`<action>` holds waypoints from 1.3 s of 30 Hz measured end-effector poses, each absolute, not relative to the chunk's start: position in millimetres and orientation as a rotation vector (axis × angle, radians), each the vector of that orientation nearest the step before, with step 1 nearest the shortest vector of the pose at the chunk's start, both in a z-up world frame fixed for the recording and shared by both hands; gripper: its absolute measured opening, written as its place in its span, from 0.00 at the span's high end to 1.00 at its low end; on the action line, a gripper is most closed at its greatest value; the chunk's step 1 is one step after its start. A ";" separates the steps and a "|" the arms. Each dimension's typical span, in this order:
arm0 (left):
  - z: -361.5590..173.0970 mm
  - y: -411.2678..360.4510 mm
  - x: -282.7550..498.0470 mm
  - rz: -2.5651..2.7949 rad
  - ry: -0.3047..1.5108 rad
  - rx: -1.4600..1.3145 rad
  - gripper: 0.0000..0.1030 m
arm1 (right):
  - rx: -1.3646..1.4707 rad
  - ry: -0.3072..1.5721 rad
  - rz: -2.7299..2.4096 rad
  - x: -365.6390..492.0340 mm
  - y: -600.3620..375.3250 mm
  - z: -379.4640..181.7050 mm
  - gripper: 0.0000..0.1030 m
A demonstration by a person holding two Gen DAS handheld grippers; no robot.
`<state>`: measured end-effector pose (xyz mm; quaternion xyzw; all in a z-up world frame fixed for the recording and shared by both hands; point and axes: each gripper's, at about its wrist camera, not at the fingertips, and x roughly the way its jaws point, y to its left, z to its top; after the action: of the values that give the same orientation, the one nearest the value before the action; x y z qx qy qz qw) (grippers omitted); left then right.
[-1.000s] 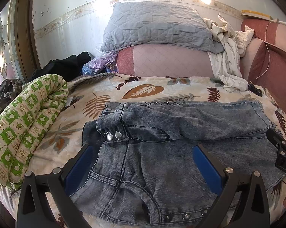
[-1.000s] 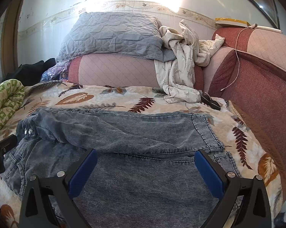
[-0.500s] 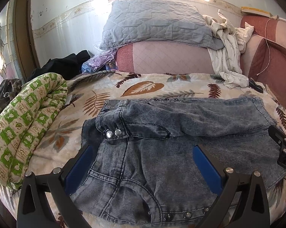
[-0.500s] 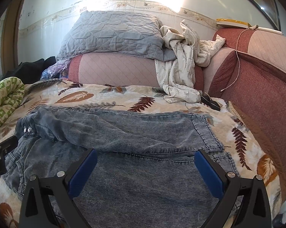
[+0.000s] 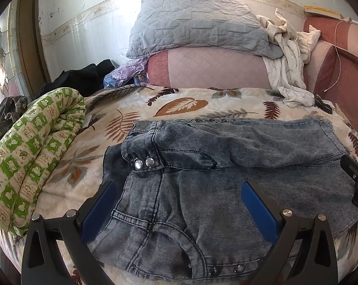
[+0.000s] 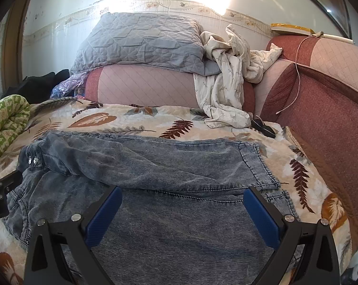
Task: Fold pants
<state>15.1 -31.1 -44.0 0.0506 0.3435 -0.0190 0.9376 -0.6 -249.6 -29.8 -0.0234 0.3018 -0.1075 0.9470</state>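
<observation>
While spread flat on the leaf-print blanket (image 5: 179,104) for creasing, pants (image 5: 202,190) already doubled lengthwise. Left gripper (image 5: 179,204) and right gripper (image 6: 182,210) poised above denim, fingers wide apart, clasping nothing.

pants (image 5: 226,178) on blanket (image 5: 183,102); quilt (image 5: 31,152) left (rolled), pillow (image 5: 195,30) behind

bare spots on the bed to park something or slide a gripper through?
Free: leaf-print blanket between the jeans and the pink bolster; a strip between the jeans' waistband and the green quilt roll; a narrow strip between the leg hems and the red sofa back. Crowded: far right corner, with white cloth and a small dark item.
</observation>
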 end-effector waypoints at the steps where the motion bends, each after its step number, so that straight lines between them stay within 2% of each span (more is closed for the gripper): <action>1: -43.9 -31.0 15.3 -0.038 0.702 0.103 0.00 | -0.047 0.614 -0.218 -0.8 -250.0 -29.8 0.00; 26: -51.7 -16.0 35.2 -0.039 0.753 0.104 0.00 | -0.040 0.609 -0.270 2.5 -272.1 -27.6 0.00; 31: -51.2 21.9 76.6 -0.032 0.830 0.084 0.00 | 0.029 0.667 -0.267 29.0 -325.4 -21.2 0.00; 39: -44.8 110.5 190.1 0.123 0.932 0.028 0.00 | 0.095 0.770 -0.290 102.5 -422.4 -15.4 0.00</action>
<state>190.1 110.5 -44.8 0.0133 0.4490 0.0593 0.8915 102.5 -422.4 -15.4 0.0463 0.3741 -0.1410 0.9154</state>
